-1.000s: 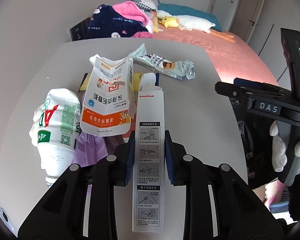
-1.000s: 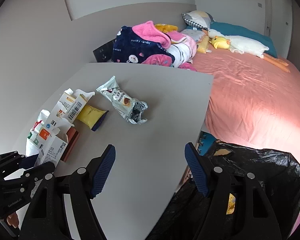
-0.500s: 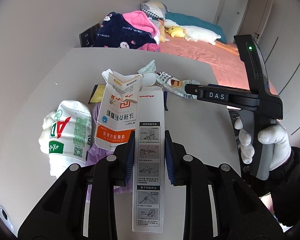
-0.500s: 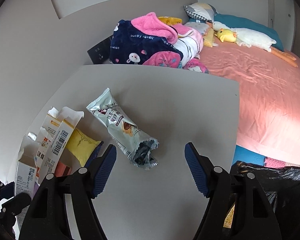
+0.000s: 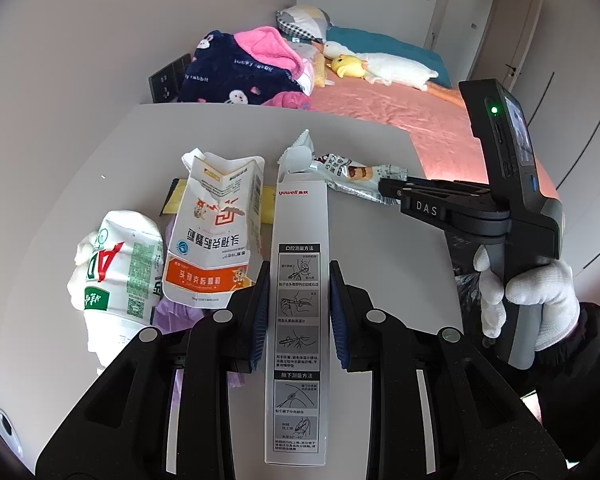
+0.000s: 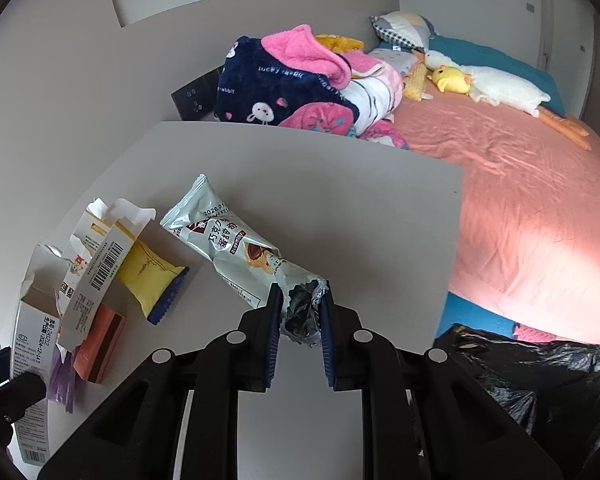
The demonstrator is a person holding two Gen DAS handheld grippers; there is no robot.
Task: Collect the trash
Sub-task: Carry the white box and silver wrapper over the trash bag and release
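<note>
Seen from the left wrist, the left gripper clamps a long white thermometer box between its blue pads, the jaws only narrowly apart and pressing the box's two long sides. The box runs straight ahead from between the fingers over the grey table. Just left of the fingers lie a torn white-and-orange medicine carton and, further left, a white bottle on its side; something purple shows beneath them. Ahead and to the right, the right gripper, held by a white-gloved hand, reaches the open end of a silvery snack wrapper.

Seen from the right wrist, the right gripper has its jaws drawn close together, pinching the crumpled open end of the snack wrapper, which stretches away ahead and to the left on the table. Left of the fingers lie a yellow packet, an opened barcoded carton and an orange box. Down to the right, off the table's edge, sits a black trash bag, with a pink bed beyond.
</note>
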